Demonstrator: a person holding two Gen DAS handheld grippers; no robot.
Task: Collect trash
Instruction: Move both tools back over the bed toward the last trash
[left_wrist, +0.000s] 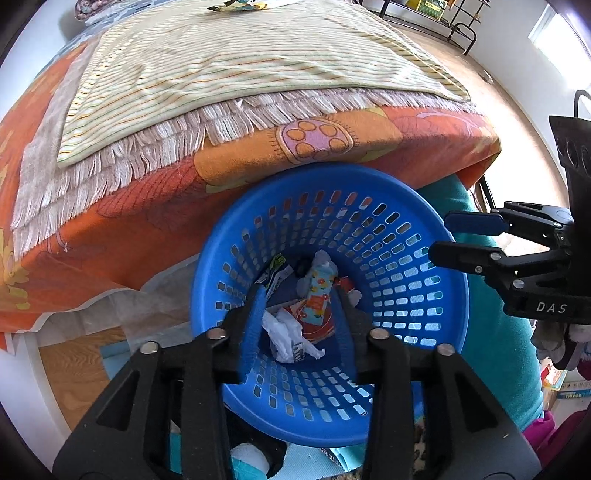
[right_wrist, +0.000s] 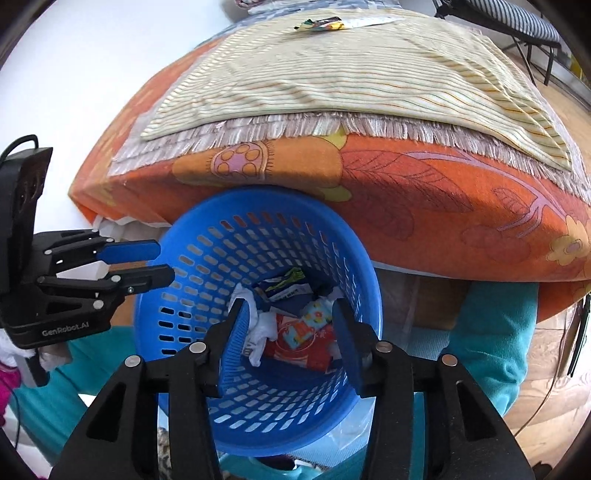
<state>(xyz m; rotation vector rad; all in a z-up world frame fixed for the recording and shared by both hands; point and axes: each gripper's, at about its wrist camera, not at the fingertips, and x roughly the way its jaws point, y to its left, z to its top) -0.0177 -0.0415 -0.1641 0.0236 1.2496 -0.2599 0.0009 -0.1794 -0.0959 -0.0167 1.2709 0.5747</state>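
Note:
A blue perforated basket (left_wrist: 402, 236) stands below the table edge; it also shows in the right wrist view (right_wrist: 207, 258). Inside lie crumpled white paper (left_wrist: 288, 336), a patterned carton (left_wrist: 317, 291) and wrappers (right_wrist: 295, 332). My left gripper (left_wrist: 301, 317) is open and empty above the basket mouth. My right gripper (right_wrist: 288, 339) is open and empty above it too. Each shows in the other's view, right (left_wrist: 439, 236) and left (right_wrist: 164, 264), at the basket's rim. A wrapper (right_wrist: 321, 24) lies on the far end of the table.
The table carries an orange flowered cloth (left_wrist: 110, 229) and a striped fringed cloth (left_wrist: 221, 62). A teal garment (right_wrist: 495, 332) is beside the basket. Wooden floor (right_wrist: 546, 387) lies to the right. Black metal furniture (left_wrist: 443, 22) stands at the back.

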